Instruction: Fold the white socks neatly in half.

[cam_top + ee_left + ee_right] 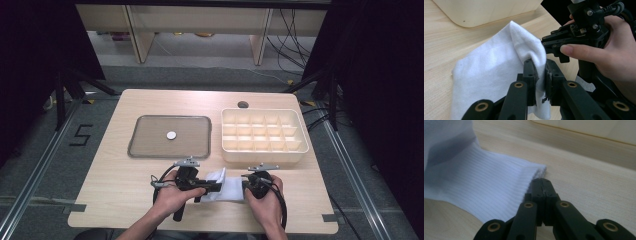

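A: At the table's (125, 195) near edge, we're working a white sock (223, 186) w/ two tongs. Left tongs (540, 75) are clamped on a fold of the sock, cloth pinched btwn narrow jaws. Right tongs (543, 192) are fully closed, jaws pressed together at the ribbed cuff. We can't tell whether a thin edge of cuff is caught in them or whether they just sit against it.

B: So how do we do this step well?

A: Our read: the job is folding or straightening the sock. Keep the left pinch firm and low, so the fold doesn't slip out. Right tongs prob. need to open a bit and bite the cuff edge properly before we pull. Then move both hands together and keep the cloth taut but not stretched.

B: Where's the sock vs. the tongs?

A: In the high view it lies on the wood btwn the two hands, left tongs (212, 187) on its left side, right tongs (246, 186) touching its right end. In the left gripper view the sock rises in a peak just above the jaws, w/ the right tongs (545, 42) meeting the same cloth from the far side. In the right gripper view the cuff (524, 180) spreads left of the tips.

B: Anything else nearby?

A: The divided box (264, 135) sits just beyond the sock; the tray (145, 145) w/ a small white disc (171, 135) is off to the left.
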A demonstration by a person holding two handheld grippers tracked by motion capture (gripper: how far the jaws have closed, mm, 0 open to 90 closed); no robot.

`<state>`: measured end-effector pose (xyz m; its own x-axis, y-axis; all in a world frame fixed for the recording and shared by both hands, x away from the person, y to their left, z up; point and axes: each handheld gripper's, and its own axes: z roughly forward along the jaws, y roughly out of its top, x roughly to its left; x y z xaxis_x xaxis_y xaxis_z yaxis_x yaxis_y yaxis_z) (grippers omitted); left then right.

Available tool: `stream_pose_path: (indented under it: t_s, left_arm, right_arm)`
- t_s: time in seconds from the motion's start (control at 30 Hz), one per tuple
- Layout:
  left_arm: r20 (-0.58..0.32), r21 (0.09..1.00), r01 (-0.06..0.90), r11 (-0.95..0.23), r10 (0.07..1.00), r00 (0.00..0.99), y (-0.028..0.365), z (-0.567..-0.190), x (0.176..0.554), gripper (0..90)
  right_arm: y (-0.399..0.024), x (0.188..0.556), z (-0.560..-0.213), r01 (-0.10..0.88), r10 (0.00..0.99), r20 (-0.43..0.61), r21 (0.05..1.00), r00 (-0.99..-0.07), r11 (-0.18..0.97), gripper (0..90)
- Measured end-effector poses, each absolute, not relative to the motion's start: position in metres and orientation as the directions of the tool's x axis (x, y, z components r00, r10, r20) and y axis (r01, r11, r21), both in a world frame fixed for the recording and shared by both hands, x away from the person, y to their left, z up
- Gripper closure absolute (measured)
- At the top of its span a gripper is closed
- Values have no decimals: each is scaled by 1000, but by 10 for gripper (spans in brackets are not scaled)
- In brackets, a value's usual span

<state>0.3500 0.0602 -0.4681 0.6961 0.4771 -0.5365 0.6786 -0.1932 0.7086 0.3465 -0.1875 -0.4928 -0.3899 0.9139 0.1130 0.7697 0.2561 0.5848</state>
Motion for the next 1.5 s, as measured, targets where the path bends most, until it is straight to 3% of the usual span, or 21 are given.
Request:
stream_pose_path:
  t_s: [1.5]
  left_arm:
    - [-511,695,680,-232,505,695,47,-481,355,800]
  right_arm:
    - [-181,343,-489,769,900,143,584,-413,260,900]
